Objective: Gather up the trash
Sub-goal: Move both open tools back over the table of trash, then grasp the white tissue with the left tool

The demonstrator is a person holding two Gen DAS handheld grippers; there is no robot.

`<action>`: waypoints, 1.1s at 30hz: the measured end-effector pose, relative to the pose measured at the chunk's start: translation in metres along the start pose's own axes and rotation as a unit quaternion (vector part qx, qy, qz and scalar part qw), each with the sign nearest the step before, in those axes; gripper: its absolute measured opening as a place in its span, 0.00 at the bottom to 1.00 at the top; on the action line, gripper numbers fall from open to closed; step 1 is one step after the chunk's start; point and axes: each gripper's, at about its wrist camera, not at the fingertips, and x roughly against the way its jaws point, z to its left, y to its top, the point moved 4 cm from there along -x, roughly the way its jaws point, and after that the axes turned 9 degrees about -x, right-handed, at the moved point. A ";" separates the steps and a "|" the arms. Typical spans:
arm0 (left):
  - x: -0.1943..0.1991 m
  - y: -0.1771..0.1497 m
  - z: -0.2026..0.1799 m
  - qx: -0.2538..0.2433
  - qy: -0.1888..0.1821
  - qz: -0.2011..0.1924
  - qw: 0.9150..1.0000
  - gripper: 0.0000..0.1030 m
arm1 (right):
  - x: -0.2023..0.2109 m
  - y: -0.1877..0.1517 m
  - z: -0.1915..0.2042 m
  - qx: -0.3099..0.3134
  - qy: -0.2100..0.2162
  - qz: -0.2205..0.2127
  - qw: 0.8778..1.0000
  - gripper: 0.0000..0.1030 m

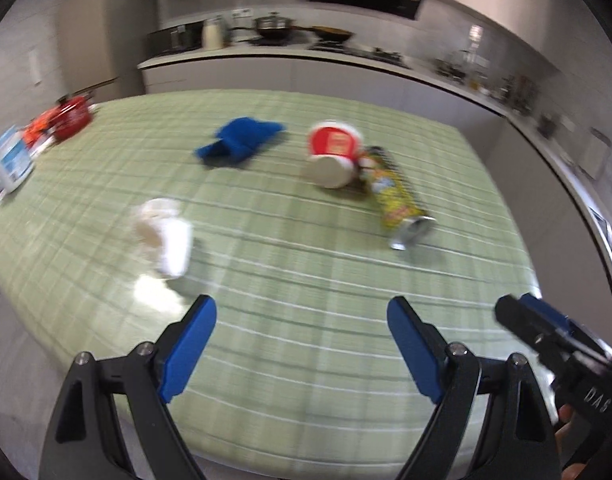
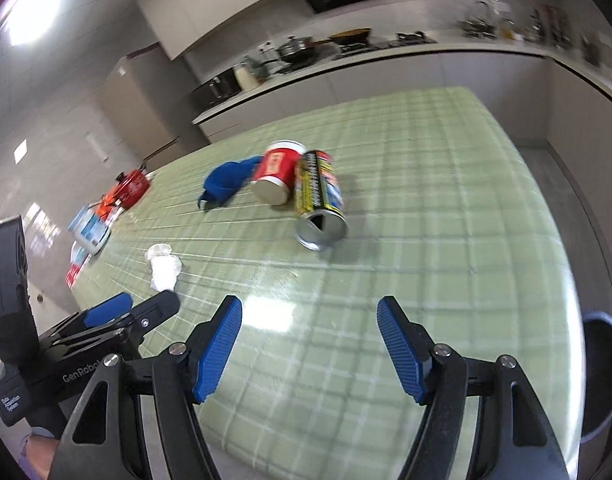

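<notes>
Fingers of left gripper [image 1: 302, 344] & right gripper [image 2: 309, 344] spread, empty, near surface [image 2: 445, 184] edge; can [image 2: 319, 196], cup [image 2: 278, 178], tissue [image 2: 164, 266] lie farther, unreached.

Trash scattered across the green checked tabletop [image 1: 306, 340]

We see a crumpled white paper wad [image 1: 162, 236] lying nearest us on the left; its outline is blurred. Farther off, a red-and-white cup [image 1: 333, 154] lies on its side with its white base turned toward us. Touching it on the right, a yellow printed can [image 1: 397, 196] also lies on its side, its open silver end [image 2: 321, 229] facing us and its length running away toward the cup. Left of the cup, a crumpled blue cloth [image 1: 240, 140] lies flat on the tabletop, just beside the cup in the right wrist view.
</notes>
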 end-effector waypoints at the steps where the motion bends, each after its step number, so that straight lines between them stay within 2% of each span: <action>1: -0.003 0.000 0.008 0.005 0.009 0.000 1.000 0.86 | -0.005 0.002 0.003 0.001 0.008 0.001 1.000 0.70; 4: -0.013 -0.001 0.030 0.022 0.036 0.009 0.999 0.86 | -0.020 0.007 0.012 0.001 0.028 0.009 1.000 0.70; 8: -0.020 -0.004 0.054 0.043 0.049 0.016 0.998 0.86 | -0.033 0.008 0.027 0.017 0.034 0.019 0.999 0.70; 14: -0.038 -0.009 0.084 0.041 0.046 0.029 0.998 0.86 | -0.051 0.005 0.048 0.020 0.034 0.023 0.999 0.70; 22: -0.078 0.000 0.116 -0.006 -0.006 0.056 0.998 0.86 | -0.078 0.003 0.075 -0.024 -0.011 -0.001 1.000 0.70; 29: -0.117 0.017 0.123 -0.044 -0.063 0.069 0.995 0.84 | -0.087 0.000 0.094 -0.059 -0.053 -0.037 0.996 0.70; 33: -0.129 0.034 0.114 -0.069 -0.083 0.053 0.993 0.83 | -0.085 0.000 0.093 -0.079 -0.076 -0.052 0.993 0.70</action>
